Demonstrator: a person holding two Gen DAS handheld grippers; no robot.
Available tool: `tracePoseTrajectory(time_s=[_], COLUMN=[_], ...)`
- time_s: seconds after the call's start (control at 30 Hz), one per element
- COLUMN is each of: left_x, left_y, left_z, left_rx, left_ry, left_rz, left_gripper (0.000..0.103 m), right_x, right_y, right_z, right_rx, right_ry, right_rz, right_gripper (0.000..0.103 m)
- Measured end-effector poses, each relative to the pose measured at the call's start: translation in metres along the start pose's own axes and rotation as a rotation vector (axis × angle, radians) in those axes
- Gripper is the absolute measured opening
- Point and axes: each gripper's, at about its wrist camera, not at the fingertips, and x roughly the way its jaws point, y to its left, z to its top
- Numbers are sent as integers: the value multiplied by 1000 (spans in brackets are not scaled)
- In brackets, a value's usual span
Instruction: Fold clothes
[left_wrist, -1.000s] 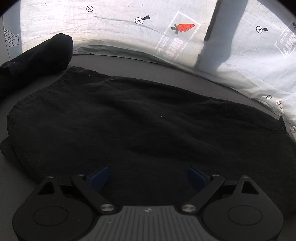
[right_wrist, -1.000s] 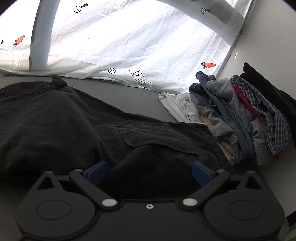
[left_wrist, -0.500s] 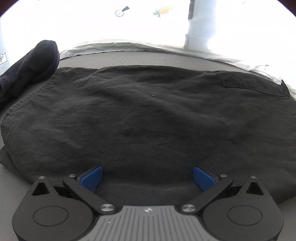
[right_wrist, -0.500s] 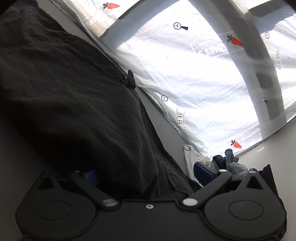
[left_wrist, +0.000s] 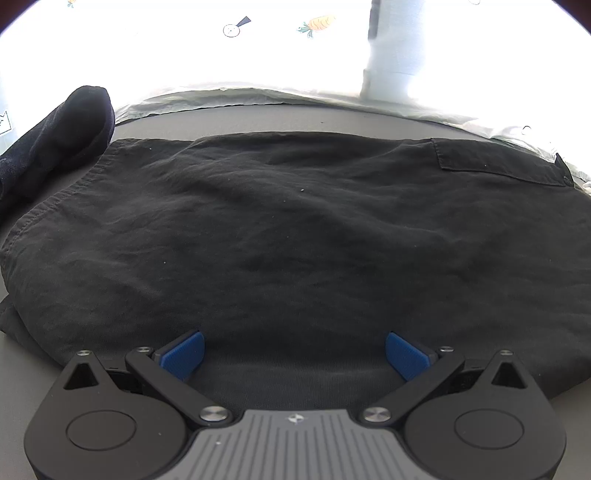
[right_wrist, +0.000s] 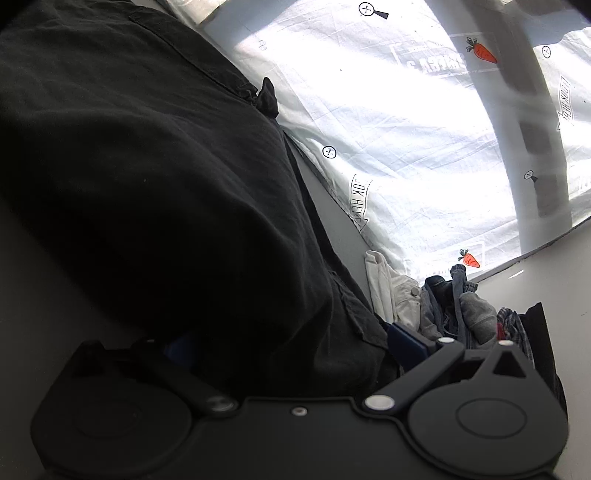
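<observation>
We see black garment (left_wrist: 295, 229) flat on grey bench (left_wrist: 258, 120); left hand-held gripper (left_wrist: 294, 350) wide at near hem. Right hand-held gripper (right_wrist: 288, 343) wide, fabric between fingers; clothes pile (right_wrist: 461, 310) near.

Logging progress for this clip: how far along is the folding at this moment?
Done: the black garment lies spread over the grey table, apparently doubled along its near left edge. One dark item sits set aside at far left. In hand: the left gripper is open over the near hem; the right gripper is open with black cloth between its fingers. Left: the final folds, plus the unfolded clothes pile.
</observation>
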Motion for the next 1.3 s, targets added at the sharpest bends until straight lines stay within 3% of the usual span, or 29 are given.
tracePoseTrajectory(time_s=[0.17,0.53,0.7,0.93,1.1,1.3], left_x=[0,1,2,3,2,3], left_y=[0,1,1,1,1,1], left_z=[-1,4,5,6,5,7], left_rx=[1,13,20,34,34,30], left_ry=[-3,31,41,48,41,56], left_rz=[0,-10,-11,-19,-18,-17], left_gripper=[103,103,103,103,103,103], right_x=[1,-28,-24,-20,-29,-44], right_y=[13,-23,-14,-22,-55,-108], right_z=[10,-19,-50,-53,-63,-108], right_rx=[-111,87,159,218,418,892], right_ry=[-45,-12,75,111,131,138], right_rz=[-56,-69,50,121,252,394], right_gripper=[103,103,103,103,103,103])
